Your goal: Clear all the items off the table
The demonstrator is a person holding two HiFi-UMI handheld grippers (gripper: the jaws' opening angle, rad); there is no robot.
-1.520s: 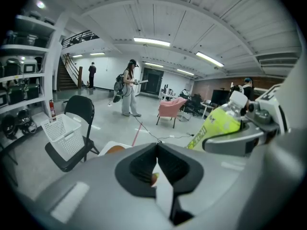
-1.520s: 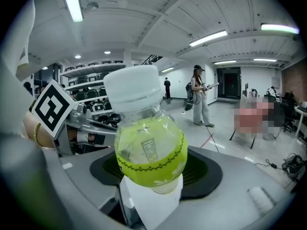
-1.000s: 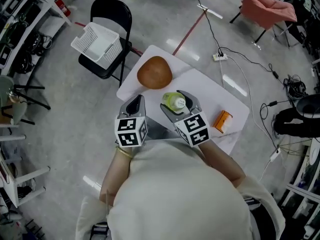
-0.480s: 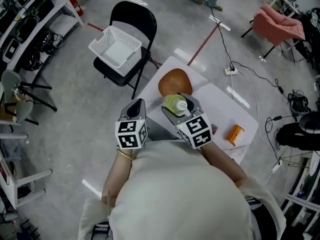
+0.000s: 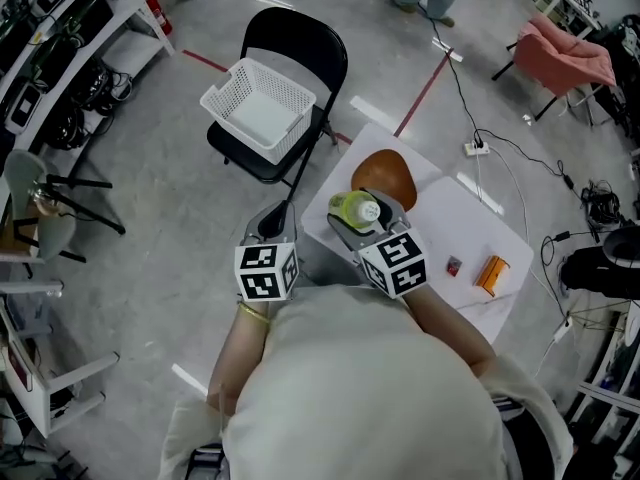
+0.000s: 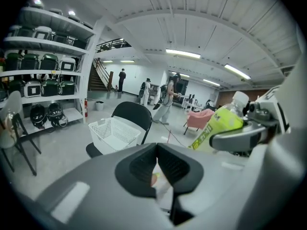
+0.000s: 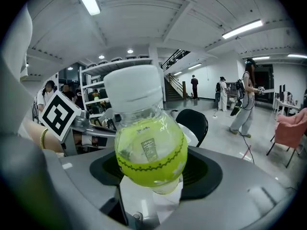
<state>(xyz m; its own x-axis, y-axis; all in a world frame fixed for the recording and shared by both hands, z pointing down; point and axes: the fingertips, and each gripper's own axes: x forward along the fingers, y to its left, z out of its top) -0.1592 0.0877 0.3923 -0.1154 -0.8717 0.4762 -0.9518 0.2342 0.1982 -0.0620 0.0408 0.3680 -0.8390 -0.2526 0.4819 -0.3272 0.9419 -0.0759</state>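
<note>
Right gripper (image 5: 358, 218) jaws are clamped on a green drink bottle (image 7: 150, 150) with a white cap, and they stand wide around its belly. It's up in the air over the left corner of the desk (image 5: 440, 218), cap pointing away from the person. Left gripper (image 5: 268, 224) jaws are clenched together with nothing between them, and it hangs just off the desk's left edge, over the grey floor.

Now the layout, all from that white desk. A black folding chair (image 5: 305, 43) stands beyond the desk's far-left side, a little apart from it. A white slotted basket (image 5: 258, 108) sits on its seat, and it looks empty from up here. On the desk itself, a brown wooden bowl (image 5: 390, 176) rests at the far-left corner, rounded side up. Over at the desk's right end lies an orange container (image 5: 491, 274) on its side. A small red item (image 5: 453, 266), too small to name, lies just beside it on the desk.
</note>
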